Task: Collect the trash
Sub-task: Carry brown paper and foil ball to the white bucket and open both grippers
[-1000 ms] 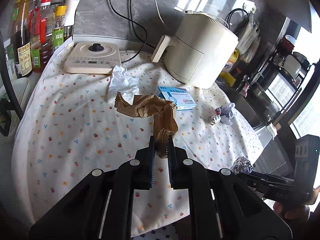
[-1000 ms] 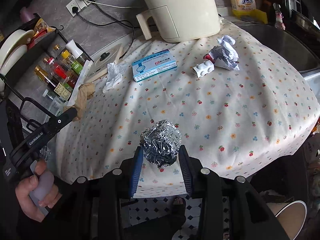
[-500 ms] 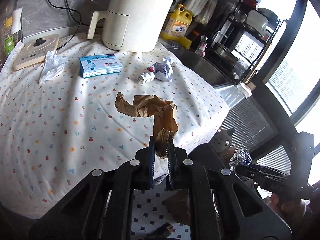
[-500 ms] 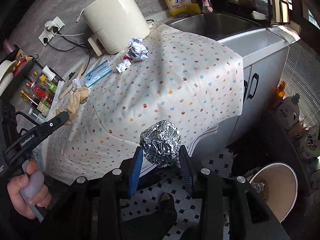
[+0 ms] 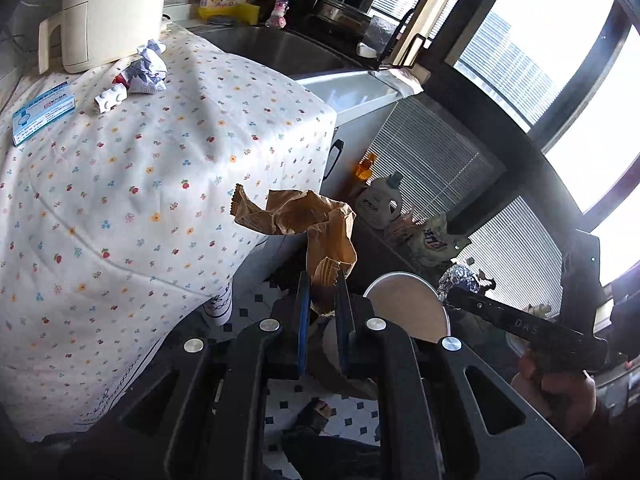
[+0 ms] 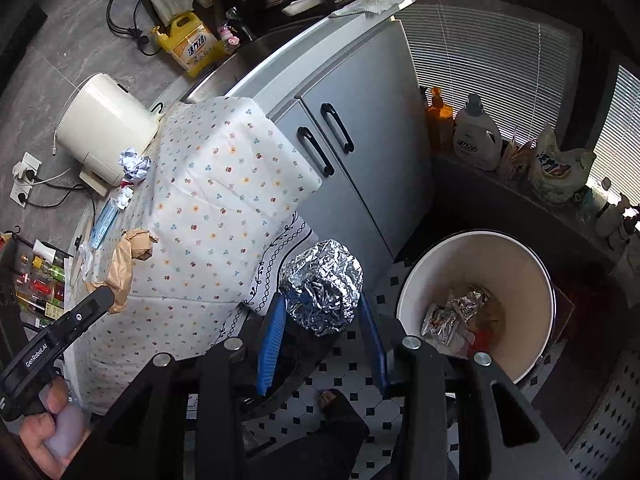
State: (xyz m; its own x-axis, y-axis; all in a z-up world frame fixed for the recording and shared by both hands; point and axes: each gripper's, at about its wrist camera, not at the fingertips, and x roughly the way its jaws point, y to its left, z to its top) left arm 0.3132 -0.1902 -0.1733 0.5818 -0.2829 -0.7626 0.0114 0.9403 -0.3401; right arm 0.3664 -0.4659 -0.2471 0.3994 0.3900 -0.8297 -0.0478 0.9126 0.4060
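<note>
Your left gripper (image 5: 322, 296) pinches one crumpled brown paper bag (image 5: 308, 220) between nearly closed fingers, off the desk. Your right gripper (image 6: 322, 320) clamps one wrinkled foil ball (image 6: 322, 286) – shiny, rounded – beside the round white bin (image 6: 536, 280), above the floor. One paper wad (image 6: 134, 164) lies on the desk.

The floor (image 6: 624, 408) has white tiles with small black diamonds. A grey cabinet (image 6: 360, 128) with two black handles stands at 12 o'clock in the right wrist view. Bright windows (image 5: 580, 80) with dark frames fill the 2 o'clock side of the left wrist view. The wall (image 6: 60, 40) is grey stone.
</note>
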